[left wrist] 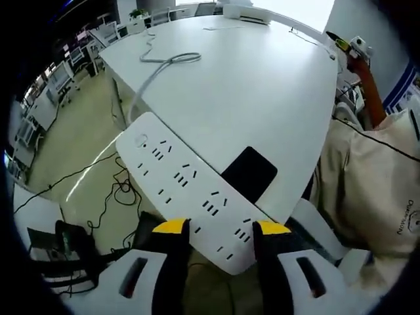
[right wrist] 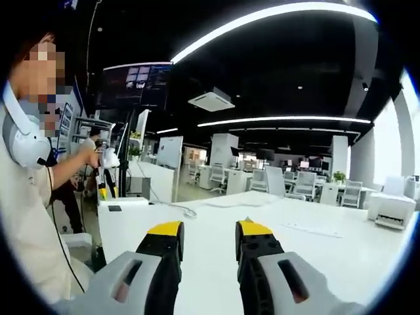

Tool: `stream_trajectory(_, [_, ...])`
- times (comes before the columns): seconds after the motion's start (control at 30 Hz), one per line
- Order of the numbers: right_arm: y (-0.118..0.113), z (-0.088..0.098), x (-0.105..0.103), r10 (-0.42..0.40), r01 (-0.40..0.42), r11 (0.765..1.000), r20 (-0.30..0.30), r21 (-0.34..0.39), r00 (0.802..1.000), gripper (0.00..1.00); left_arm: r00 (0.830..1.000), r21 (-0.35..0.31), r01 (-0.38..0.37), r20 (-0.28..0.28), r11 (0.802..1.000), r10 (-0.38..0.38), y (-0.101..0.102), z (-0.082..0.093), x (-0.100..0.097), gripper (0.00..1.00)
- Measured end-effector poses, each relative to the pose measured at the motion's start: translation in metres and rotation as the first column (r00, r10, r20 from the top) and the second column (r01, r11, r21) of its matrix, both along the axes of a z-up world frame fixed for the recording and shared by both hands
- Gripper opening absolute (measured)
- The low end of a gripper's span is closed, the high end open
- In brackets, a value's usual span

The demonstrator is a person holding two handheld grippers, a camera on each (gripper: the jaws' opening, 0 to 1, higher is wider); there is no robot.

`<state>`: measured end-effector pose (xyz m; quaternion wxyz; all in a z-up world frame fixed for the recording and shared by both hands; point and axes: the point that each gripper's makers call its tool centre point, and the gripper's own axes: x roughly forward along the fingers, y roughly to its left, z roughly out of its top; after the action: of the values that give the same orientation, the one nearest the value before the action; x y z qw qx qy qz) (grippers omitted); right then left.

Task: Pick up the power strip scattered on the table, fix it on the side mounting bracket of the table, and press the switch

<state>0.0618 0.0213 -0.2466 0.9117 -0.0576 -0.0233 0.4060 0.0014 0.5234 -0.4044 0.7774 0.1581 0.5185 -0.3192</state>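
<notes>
Left gripper view: the left gripper (left wrist: 223, 228) has its yellow-tipped jaws pinched on the near end of the white power strip (left wrist: 184, 187), one jaw at each long edge. The strip is held at the edge of the white table (left wrist: 262, 85), overhanging the floor side, with its socket rows facing the camera and a round switch (left wrist: 142, 140) at its far end. Its grey cable (left wrist: 157, 65) runs from that far end up across the tabletop in a loop. A black rectangular pad (left wrist: 249, 174) lies on the table just beside the strip. At right is a person's beige garment (left wrist: 367, 190) bearing small dark printed lettering near the edge, too small and curved to read. Black cables (left wrist: 111, 193) lie on the floor below the table edge. No brand marking on the strip is legible. Right gripper view: the right gripper (right wrist: 209, 230) is held above the table (right wrist: 328, 256), jaws spread apart with nothing between them. At left, the person (right wrist: 29, 197) holds the left gripper (right wrist: 105, 161) at the table's far edge; whether it grips anything cannot be told here. A white printer (right wrist: 392, 210) sits on the table at right. A wall screen (right wrist: 134, 82) hangs in the background; its content is unreadable.
</notes>
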Motion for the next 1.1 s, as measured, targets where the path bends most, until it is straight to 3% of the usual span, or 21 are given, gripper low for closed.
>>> stream_trajectory(0.23, [0.015, 0.002, 0.004, 0.036, -0.037, 0.999, -0.02, -0.023, 0.999, 0.2, 1.0, 0.005, -0.002, -0.008, 1.0, 0.002, 0.001, 0.0, 0.0, 0.44])
stream_trajectory(0.6, [0.037, 0.02, 0.009, 0.081, -0.082, 0.995, -0.014, -0.059, 0.997, 0.16, 1.0, 0.005, -0.001, -0.007, 1.0, 0.001, 0.001, 0.001, 0.0, 0.44])
stream_trajectory(1.1, [0.07, 0.039, 0.016, 0.147, -0.149, 0.987, -0.032, -0.063, 0.989, 0.08, 1.0, 0.005, -0.002, -0.007, 1.0, 0.002, 0.003, 0.001, 0.002, 0.44])
